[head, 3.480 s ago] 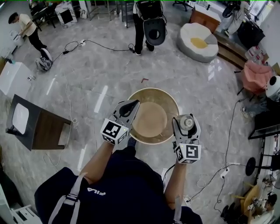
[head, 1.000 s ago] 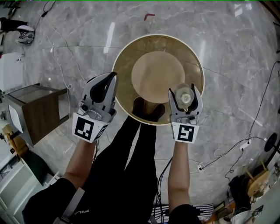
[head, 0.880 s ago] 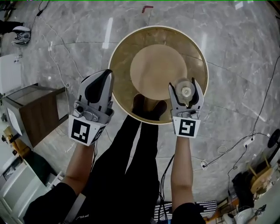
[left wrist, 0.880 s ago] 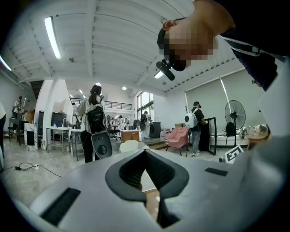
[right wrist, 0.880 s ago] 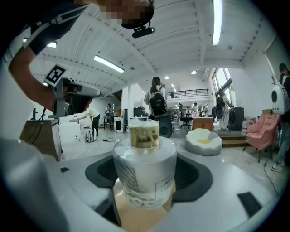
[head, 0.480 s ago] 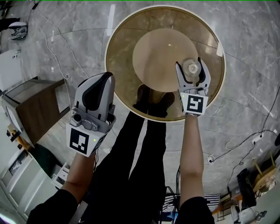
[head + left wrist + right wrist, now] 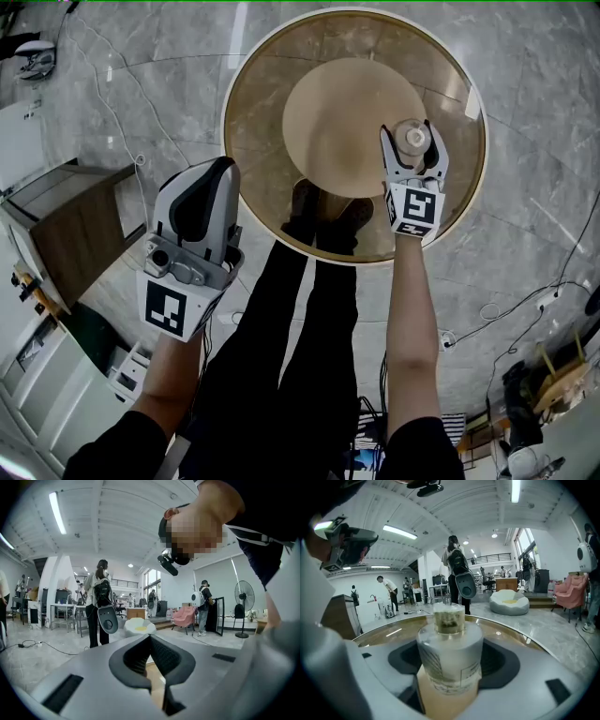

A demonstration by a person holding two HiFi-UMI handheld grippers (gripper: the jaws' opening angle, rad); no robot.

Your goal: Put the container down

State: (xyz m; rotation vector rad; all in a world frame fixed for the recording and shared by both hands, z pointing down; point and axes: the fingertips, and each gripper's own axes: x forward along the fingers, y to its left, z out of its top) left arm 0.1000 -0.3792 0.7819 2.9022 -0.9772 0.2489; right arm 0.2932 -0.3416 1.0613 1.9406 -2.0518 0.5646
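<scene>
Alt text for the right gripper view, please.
The right gripper is shut on a small clear glass bottle, held upright over a round amber glass table. Behind, a person with a backpack stands on the marble floor.

Right gripper [image 7: 411, 142] with the container [image 7: 412, 134] has moved from the near rim of the round table [image 7: 246, 122] to well inside it, now over the near-right edge of the table's tan centre disc [image 7: 328, 117]. Left gripper [image 7: 223, 171] backed off the rim, now just outside the table, near-left. The head view has closed in, so the table looks larger.
</scene>
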